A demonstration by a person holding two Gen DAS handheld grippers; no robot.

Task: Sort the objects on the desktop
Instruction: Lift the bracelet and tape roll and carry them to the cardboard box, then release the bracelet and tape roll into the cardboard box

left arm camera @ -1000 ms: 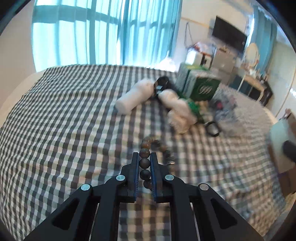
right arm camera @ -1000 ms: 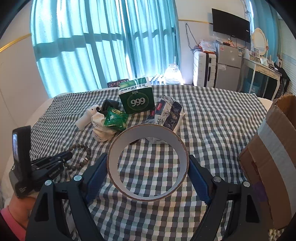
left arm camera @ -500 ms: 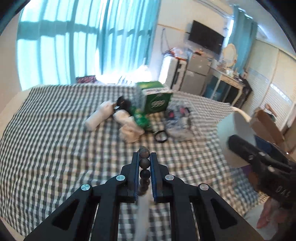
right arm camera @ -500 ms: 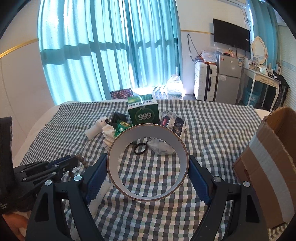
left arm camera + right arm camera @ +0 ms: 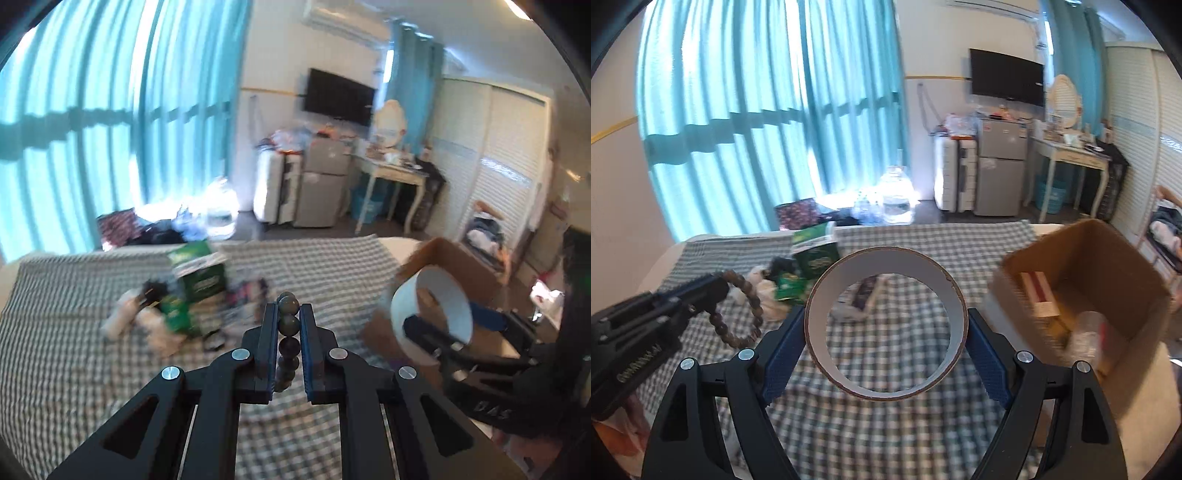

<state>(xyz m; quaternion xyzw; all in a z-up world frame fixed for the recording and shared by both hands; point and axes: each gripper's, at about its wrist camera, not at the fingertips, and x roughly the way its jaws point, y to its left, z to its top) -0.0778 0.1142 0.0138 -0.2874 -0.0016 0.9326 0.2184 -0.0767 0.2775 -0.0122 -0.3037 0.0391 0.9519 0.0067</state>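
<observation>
Wooden beads (image 5: 288, 325) hang clamped in my left gripper (image 5: 289, 317), lifted off the checked cloth (image 5: 886, 424). My right gripper (image 5: 886, 328) squeezes the tape roll (image 5: 886, 325) across its width, both held high, I judge, for the cardboard box (image 5: 1108, 266).

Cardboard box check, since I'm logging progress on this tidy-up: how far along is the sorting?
Partly done. The cardboard box already holds a few items, blurred. In hand: the right gripper clamps the tape roll, and the left gripper pinches the bead bracelet. Left on the checked cloth: the green carton, a green packet and other small things.
</observation>
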